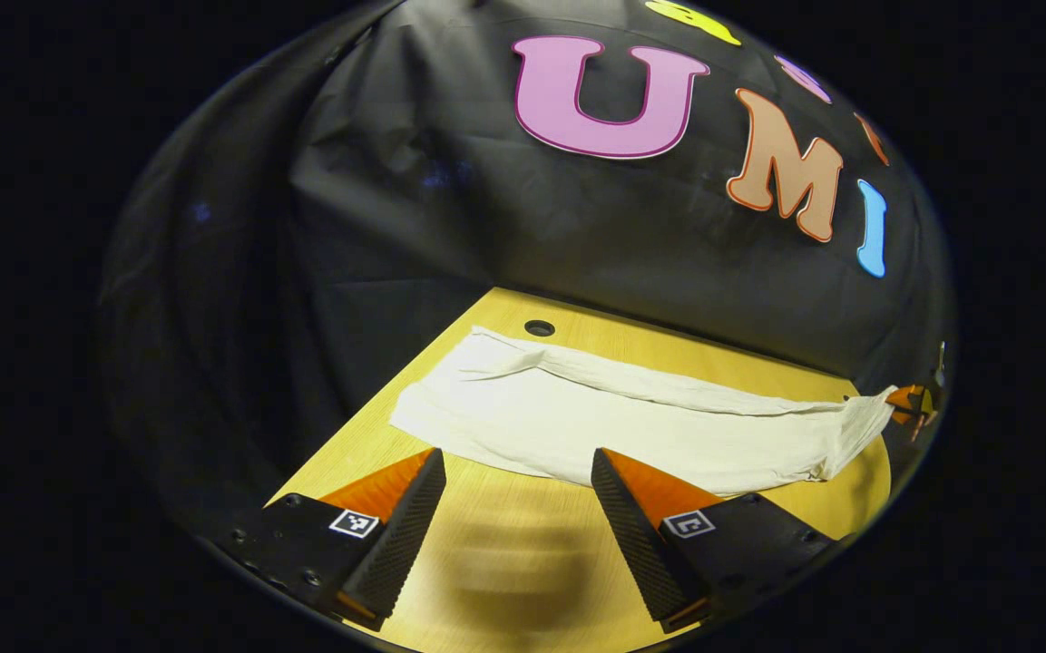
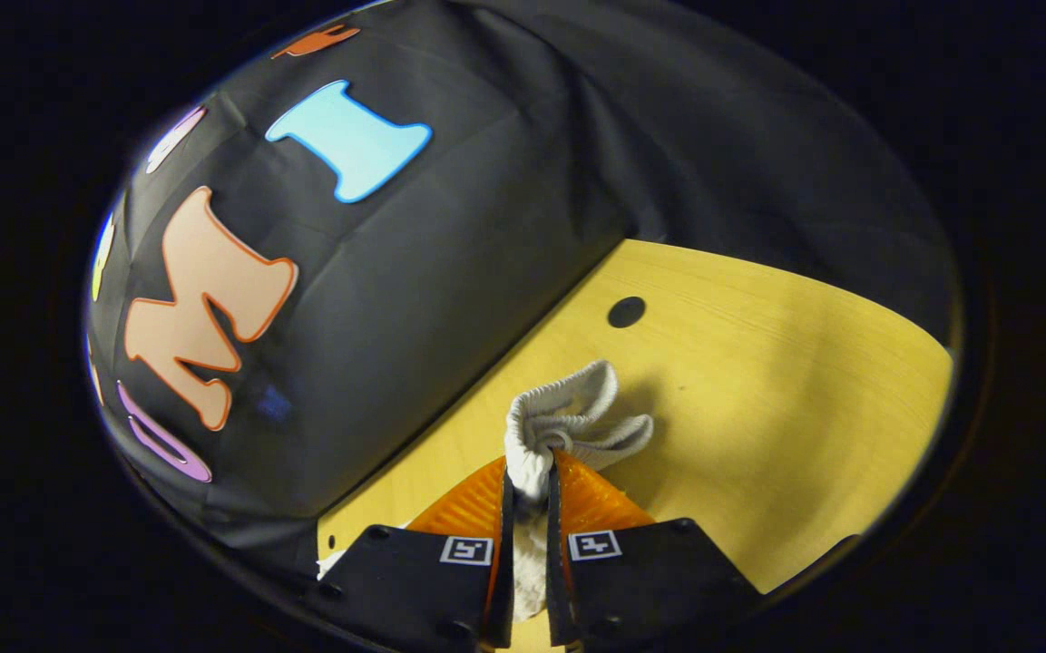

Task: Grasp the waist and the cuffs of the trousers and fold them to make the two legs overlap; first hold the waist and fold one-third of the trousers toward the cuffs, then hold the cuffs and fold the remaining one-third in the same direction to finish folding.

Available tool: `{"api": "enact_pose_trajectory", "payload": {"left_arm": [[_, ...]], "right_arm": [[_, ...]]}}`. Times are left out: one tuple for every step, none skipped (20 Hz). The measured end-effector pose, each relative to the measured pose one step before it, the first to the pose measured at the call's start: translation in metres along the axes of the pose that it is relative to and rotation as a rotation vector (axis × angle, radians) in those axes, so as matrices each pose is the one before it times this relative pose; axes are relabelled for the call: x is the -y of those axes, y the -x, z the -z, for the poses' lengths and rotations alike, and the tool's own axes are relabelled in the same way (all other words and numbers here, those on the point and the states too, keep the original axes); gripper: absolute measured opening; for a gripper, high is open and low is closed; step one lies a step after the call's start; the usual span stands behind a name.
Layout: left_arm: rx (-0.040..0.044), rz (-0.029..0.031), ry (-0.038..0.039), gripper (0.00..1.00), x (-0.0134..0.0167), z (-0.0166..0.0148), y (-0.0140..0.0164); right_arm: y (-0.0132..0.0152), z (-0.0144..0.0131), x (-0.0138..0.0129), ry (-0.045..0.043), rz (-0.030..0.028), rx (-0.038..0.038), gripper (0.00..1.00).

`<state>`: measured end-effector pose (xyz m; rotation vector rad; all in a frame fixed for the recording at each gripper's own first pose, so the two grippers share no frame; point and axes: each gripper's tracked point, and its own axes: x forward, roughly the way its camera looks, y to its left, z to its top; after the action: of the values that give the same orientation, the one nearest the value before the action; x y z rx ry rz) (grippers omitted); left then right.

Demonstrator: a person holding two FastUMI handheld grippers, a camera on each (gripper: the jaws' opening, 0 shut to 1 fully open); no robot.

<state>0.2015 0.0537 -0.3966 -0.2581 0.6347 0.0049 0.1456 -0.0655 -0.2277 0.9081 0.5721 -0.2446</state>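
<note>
On wood-grain table (image 1: 523, 553) — cream trousers (image 1: 631, 426), soft, rumpled (ribbed waist); right tool (image 2: 530, 481) pinching waist, left tool (image 1: 518, 481) wide.

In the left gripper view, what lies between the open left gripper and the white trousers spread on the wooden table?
Only bare yellow wooden table. The left gripper has its jaws apart, tips just short of the white cloth trousers.

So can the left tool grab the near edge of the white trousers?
Probably yes. The left tool is open, and the white cloth trousers lie flat on the yellow wooden table just ahead, with nothing between them.
</note>
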Motion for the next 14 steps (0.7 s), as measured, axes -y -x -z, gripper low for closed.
{"api": "enact_pose_trajectory", "payload": {"left_arm": [[0.00075, 0.00057, 0.00715, 0.97, 0.00008, -0.00044, 0.00064], [0.00546, -0.00077, 0.01172, 0.97, -0.00151, -0.00137, 0.00066], [0.00293, -0.00095, 0.00864, 0.97, -0.00094, 0.00088, 0.00033], [0.00044, -0.00099, 0.00649, 0.97, -0.00013, 0.00019, 0.0003], [0.00173, 0.00063, 0.009, 0.97, -0.00011, -0.0004, 0.00033], [0.00146, 0.0009, 0.00678, 0.97, -0.00071, 0.00095, -0.00014], [0.00407, 0.00052, 0.00808, 0.97, 0.0005, -0.00029, -0.0008], [-0.00062, 0.00492, 0.00789, 0.97, 0.00166, -0.00029, 0.00039], [-0.00328, 0.00861, 0.00552, 0.97, 0.00106, 0.0, -0.00007], [-0.00458, 0.00553, -0.0012, 0.97, 0.0004, 0.00113, -0.00083], [-0.00382, 0.00247, -0.00102, 0.97, 0.0001, 0.00045, -0.00078], [-0.0032, 0.00604, 0.00149, 0.97, 0.00134, 0.00042, -0.00143], [-0.00376, 0.00557, 0.00522, 0.97, 0.00053, -0.00063, -0.00064], [-0.00625, 0.00456, 0.00381, 0.97, 0.00099, -0.00148, -0.00035]], "right_arm": [[0.0005, 0.00866, -0.03108, 0.03, -0.03952, 0.00083, 0.17], [-0.00036, 0.00348, -0.01819, 0.01712, -0.02794, -0.00655, 0.16], [0.00129, 0.00591, -0.01724, 0.01508, -0.03111, -0.00563, 0.16], [0.00058, 0.00496, -0.01739, 0.01413, -0.02945, -0.00525, 0.16], [0.00023, 0.00538, -0.02108, 0.02006, -0.03431, -0.00534, 0.16], [-0.00084, 0.00584, -0.01416, 0.0136, -0.02449, -0.00413, 0.16], [-0.00251, 0.00708, -0.02028, 0.0138, -0.03155, -0.01073, 0.16], [-0.0037, 0.00456, -0.01445, 0.01164, -0.02063, -0.00585, 0.16], [-0.00519, 0.0102, -0.01933, 0.01862, -0.0235, -0.01186, 0.17], [-0.00406, 0.00823, -0.01003, 0.00741, -0.01496, -0.0129, 0.16], [-0.00554, 0.00904, -0.01145, 0.0078, -0.01231, -0.01227, 0.16], [-0.00465, 0.01359, -0.0115, 0.00873, -0.01327, -0.01946, 0.16], [-0.00916, 0.01644, -0.00814, 0.00218, -0.01249, -0.02446, 0.16], [-0.01058, 0.02521, -0.01315, 0.00735, -0.01654, -0.03343, 0.16]]}}
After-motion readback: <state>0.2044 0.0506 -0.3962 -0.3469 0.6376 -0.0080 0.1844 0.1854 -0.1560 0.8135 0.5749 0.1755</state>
